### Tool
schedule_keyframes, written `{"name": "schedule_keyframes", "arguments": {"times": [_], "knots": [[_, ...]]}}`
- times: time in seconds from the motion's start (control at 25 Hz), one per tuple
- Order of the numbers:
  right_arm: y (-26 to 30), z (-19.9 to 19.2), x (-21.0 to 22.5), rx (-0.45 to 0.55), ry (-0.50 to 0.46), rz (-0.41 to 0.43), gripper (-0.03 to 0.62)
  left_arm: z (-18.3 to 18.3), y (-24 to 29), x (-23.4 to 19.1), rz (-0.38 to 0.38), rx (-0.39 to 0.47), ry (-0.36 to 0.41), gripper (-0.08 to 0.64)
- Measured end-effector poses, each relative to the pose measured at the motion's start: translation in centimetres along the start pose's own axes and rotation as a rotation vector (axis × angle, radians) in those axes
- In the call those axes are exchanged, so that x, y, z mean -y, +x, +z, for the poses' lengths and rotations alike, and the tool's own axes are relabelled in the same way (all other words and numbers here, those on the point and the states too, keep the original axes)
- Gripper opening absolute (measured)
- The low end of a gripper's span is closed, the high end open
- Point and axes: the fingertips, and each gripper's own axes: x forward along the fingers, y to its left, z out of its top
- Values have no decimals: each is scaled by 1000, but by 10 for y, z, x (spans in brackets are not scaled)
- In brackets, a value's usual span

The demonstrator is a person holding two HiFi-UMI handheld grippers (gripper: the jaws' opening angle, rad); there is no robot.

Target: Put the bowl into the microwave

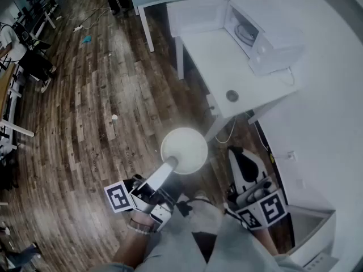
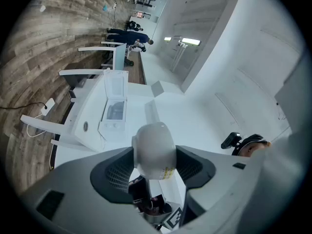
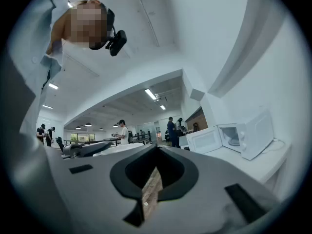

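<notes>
1. Bowl [image 1: 184,150]: white and round, mouth up. It is out in the air above the wooden floor [image 1: 102,112], well apart from the microwave [image 1: 252,33].
2. My left claw [image 1: 170,164] has it by the near rim. In the left gripper view the bowl fills the gap between the pads. The jaws are spread wide and press on it, so I judge the hold sound.
3. My right claw [image 1: 237,154] hangs just beside it, jaws brought together on nothing. Its own view shows only a sliver of floor between them.
4. The microwave stands on the white table [image 1: 221,72]. Its door [image 1: 195,17] is swung wide, and the cavity and its round plate [image 1: 245,33] lie open to me.
5. The step in hand, as I read it, is the carry. The bowl is gripped and lifted but not yet near the opening, so roughly half the job remains.
6. The next move calls for closing the distance to the table and bringing the bowl level with the cavity. Then I pass it straight in and lower it onto the plate before I let the left jaws go.
7. The door needs no help, so my right claw has nothing to do on the approach.
8. A rim hold leaves the bowl hanging out past my fingertips. I should keep the wrist level and watch the far edge as it clears the door frame.
</notes>
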Motion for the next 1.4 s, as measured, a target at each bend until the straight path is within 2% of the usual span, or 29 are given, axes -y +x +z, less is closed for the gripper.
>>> {"name": "schedule_keyframes", "arguments": {"times": [0.8, 1.0, 1.4], "knots": [[6, -1, -9, 16, 24, -28, 2, 15, -9, 7, -7, 0, 3, 255], [10, -6, -22, 0, -4, -31, 3, 22, -21, 10, -13, -7, 0, 255], [16, -14, -41, 28, -34, -108, 3, 44, -40, 13, -14, -21, 19, 255]]}}
